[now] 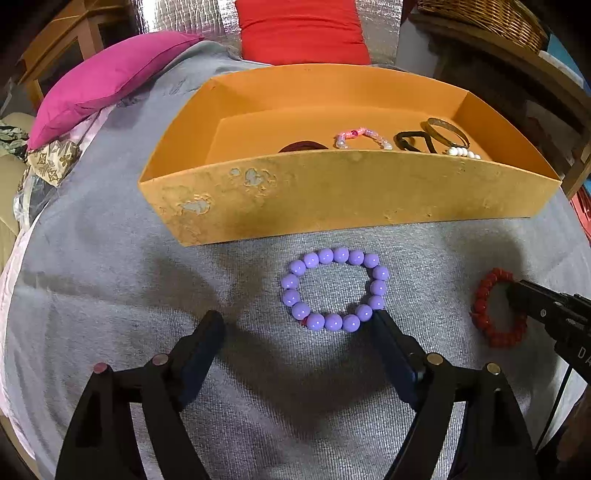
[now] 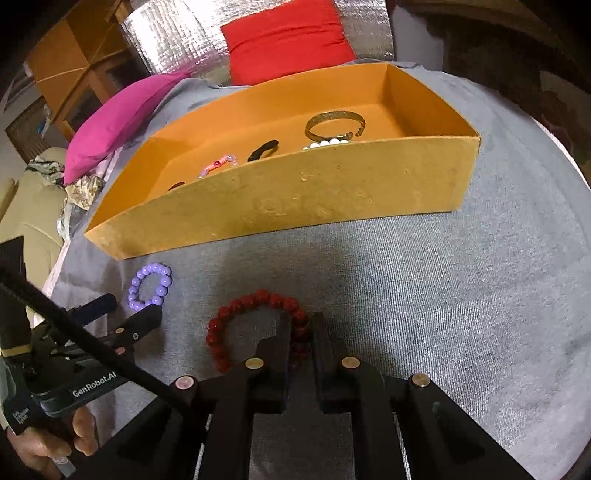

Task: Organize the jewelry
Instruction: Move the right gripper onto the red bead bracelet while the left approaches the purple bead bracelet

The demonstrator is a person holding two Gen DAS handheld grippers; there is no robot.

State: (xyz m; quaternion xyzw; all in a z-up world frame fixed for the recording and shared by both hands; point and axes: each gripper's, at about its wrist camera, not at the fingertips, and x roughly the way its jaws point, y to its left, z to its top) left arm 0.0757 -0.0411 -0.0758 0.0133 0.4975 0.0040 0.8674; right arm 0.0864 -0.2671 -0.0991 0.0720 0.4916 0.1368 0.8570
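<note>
Before the orange box (image 1: 332,192), my left fingers (image 1: 299,321) stand wide beside the purple bracelet (image 1: 334,290); my right fingers (image 2: 301,321) pinch the red bracelet (image 2: 236,310).

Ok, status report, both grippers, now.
Left gripper open, one finger by the purple bracelet. Right gripper shut on the red bracelet. Orange box ahead, nothing in the way.

Grey cloth (image 1: 110,258) underfoot — magenta cushion (image 1: 107,81), red cushion (image 1: 301,31), wicker basket (image 1: 487,16), wooden shelving (image 2: 74,62).
</note>
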